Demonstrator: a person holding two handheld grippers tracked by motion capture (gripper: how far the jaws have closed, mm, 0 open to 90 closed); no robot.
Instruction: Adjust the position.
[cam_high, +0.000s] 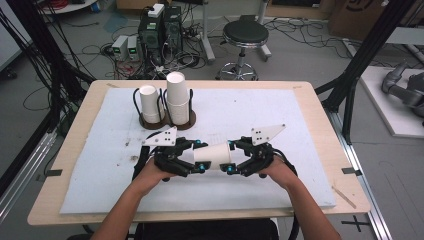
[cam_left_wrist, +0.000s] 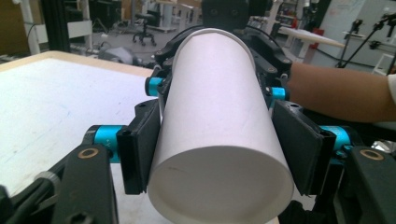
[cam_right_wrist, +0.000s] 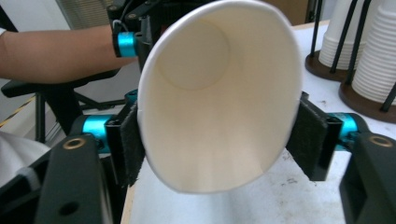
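Note:
A white paper cup (cam_high: 212, 155) lies level in the air between my two grippers, low over the white mat (cam_high: 280, 107). My left gripper (cam_high: 197, 156) is shut on its base end; in the left gripper view both black pads (cam_left_wrist: 140, 149) press the cup's (cam_left_wrist: 219, 116) sides. My right gripper (cam_high: 231, 157) is shut on the mouth end. In the right gripper view the rim (cam_right_wrist: 219, 93) is squeezed into an oval between the pads (cam_right_wrist: 310, 140), and I look into the empty cup down to its bottom.
Two stacks of white cups (cam_high: 150, 102) (cam_high: 177, 95) stand upright in a dark wire holder (cam_high: 167, 121) at the mat's far left, also seen as stacks (cam_right_wrist: 373, 56) in the right gripper view. A stool (cam_high: 245, 35) and computer gear sit on the floor beyond the table.

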